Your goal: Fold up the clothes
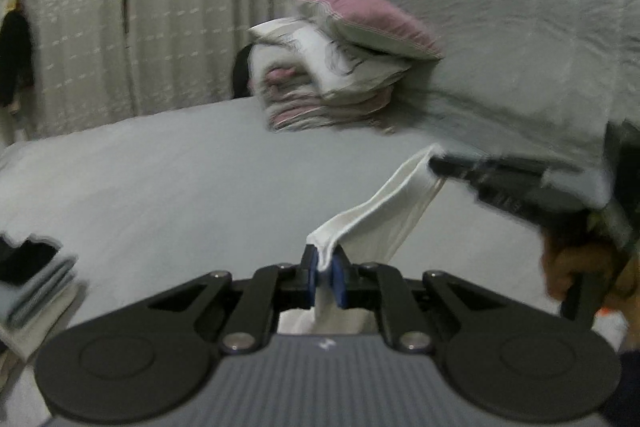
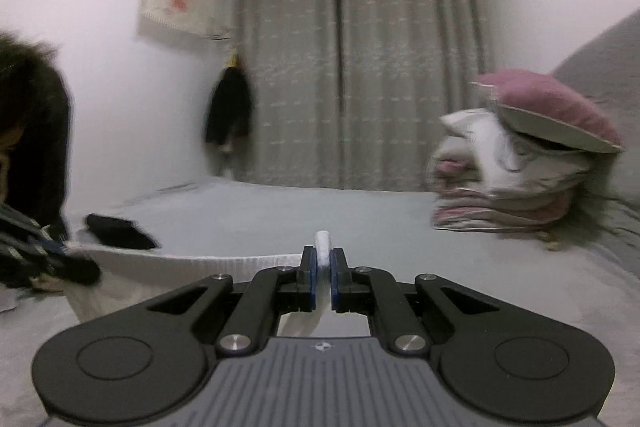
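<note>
Dim, soft light; motion blur, fisheye edges.

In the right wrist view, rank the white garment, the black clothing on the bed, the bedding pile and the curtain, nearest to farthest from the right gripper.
1. white garment, pinched in the right gripper.
2. black clothing, lying left on the bed.
3. bedding pile, far right, topped by a pink pillow.
4. curtain, behind the bed.
</note>
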The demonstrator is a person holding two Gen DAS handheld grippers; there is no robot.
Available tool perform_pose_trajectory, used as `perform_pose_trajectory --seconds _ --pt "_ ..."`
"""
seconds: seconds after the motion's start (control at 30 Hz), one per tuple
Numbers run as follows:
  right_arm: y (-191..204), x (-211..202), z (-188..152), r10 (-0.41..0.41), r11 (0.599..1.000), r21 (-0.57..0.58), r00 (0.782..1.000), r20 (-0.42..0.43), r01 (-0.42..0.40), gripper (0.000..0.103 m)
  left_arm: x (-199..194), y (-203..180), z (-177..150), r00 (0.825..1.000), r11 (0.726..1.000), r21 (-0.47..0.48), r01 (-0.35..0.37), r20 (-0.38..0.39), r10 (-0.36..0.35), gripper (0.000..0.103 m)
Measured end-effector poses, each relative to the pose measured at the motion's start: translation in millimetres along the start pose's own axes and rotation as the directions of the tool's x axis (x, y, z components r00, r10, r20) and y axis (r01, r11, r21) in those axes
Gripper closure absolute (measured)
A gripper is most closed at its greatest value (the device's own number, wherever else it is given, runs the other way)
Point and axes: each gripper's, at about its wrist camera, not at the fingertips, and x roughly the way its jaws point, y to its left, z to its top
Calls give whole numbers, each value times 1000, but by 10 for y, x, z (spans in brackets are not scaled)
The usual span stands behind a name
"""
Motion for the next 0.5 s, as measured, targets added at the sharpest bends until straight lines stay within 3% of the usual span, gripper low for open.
perform_pose_trajectory --seconds 0.13,0.23,0.33,0.47,0.5 --pt "-512 -95 316 -142 990 -21 990 11 143 98 316 -418 687 994 994 15 107 -26 -106 95" --pt "-1007 -308 949 -276 959 -38 958 83 280 98 540 -897 1357 974 974 -5 225 -23 -225 95" --pt "-1483 -559 1799 -384 915 -49 903 195 400 98 373 -1404 2106 929 933 23 358 94 -359 95" --pt "-1588 -734 2943 -419 852 -191 854 308 487 98 -50 -1611 2673 882 919 60 390 260 -392 95" --pt "-1525 -730 3135 -409 843 -220 851 329 490 98 -107 -1541 2728 882 924 47 378 285 -376 95"
